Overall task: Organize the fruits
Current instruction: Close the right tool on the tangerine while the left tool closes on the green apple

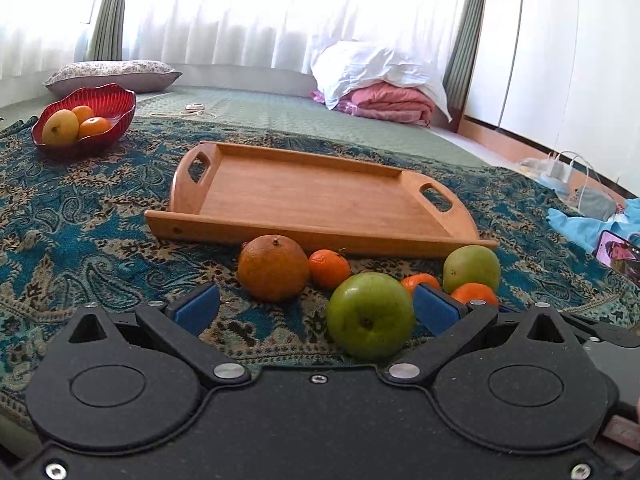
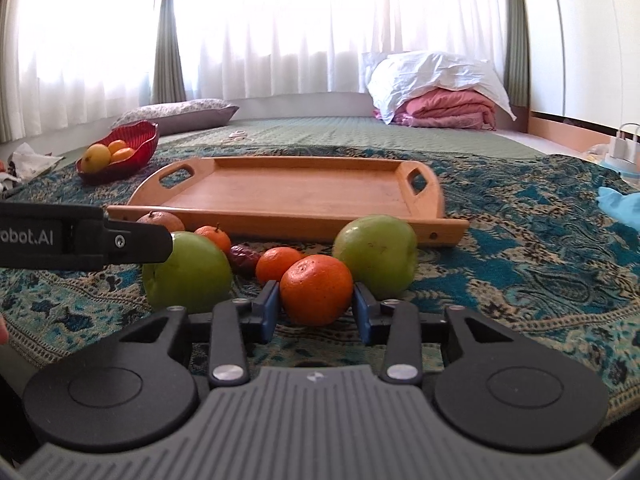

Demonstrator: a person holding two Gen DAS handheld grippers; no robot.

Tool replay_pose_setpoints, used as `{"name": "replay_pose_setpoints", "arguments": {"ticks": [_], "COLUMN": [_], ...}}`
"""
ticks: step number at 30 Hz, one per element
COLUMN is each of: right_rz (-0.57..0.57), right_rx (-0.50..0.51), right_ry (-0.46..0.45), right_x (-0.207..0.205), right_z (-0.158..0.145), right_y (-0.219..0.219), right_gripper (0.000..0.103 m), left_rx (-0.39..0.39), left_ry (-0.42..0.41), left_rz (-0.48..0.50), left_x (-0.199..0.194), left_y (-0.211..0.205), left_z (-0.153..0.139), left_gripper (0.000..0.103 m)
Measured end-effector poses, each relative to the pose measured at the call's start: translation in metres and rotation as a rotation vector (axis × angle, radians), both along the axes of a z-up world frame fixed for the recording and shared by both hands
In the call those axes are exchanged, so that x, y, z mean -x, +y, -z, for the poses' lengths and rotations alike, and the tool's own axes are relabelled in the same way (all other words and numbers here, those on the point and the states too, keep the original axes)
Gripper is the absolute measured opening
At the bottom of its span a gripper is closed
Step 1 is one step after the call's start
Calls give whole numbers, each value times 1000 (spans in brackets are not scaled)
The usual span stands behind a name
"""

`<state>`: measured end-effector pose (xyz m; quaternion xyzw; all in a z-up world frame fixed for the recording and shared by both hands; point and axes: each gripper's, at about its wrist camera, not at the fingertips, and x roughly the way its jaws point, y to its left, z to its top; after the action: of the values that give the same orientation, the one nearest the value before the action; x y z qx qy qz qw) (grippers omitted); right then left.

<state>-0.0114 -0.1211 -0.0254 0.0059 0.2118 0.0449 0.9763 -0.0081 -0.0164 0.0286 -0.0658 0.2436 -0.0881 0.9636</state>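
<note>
- Two grippers work over a patterned rug (image 2: 520, 248); loose fruit lies in a cluster just in front of the near long edge of a wooden tray (image 2: 296, 192).
- Right gripper (image 2: 316, 304): its blue pads sit against both sides of a mandarin (image 2: 316, 288) resting on the rug; the pads look to be pressing on it.
- Left gripper (image 1: 316, 312): jaws spread wide, holding nothing. A green apple (image 1: 370, 314) lies between the fingers, beside the right pad; contact cannot be told.
- Cluster on the rug: an orange (image 1: 273, 267), further mandarins, a second apple (image 2: 376, 254), one dark red fruit (image 2: 244, 258).
- Tray interior is bare.
- Red bowl (image 2: 136, 148), near the far left corner of the rug, holds one yellow fruit and two orange ones.
</note>
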Motion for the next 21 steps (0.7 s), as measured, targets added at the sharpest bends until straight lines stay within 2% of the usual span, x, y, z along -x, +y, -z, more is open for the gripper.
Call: {"name": "replay_pose_setpoints", "arguments": {"ticks": [7,13,21], "right_rz": [64,94,127], "right_rx": [32,53,38], "right_ry": [-34,-43,-47], "right_x": [16,21,18], "right_z": [-8,-8,-5], "right_y": [-16,-23,-26], "right_gripper": [44,44,44], "left_rx": [-27,-19,-22], "left_ry": [-16,3,1], "left_rz": [39,52,73], "left_x": [-2,-10,-18], "left_y": [-17,-28,-40], "left_z": [13,20,25], "left_gripper": [103,103,93]}}
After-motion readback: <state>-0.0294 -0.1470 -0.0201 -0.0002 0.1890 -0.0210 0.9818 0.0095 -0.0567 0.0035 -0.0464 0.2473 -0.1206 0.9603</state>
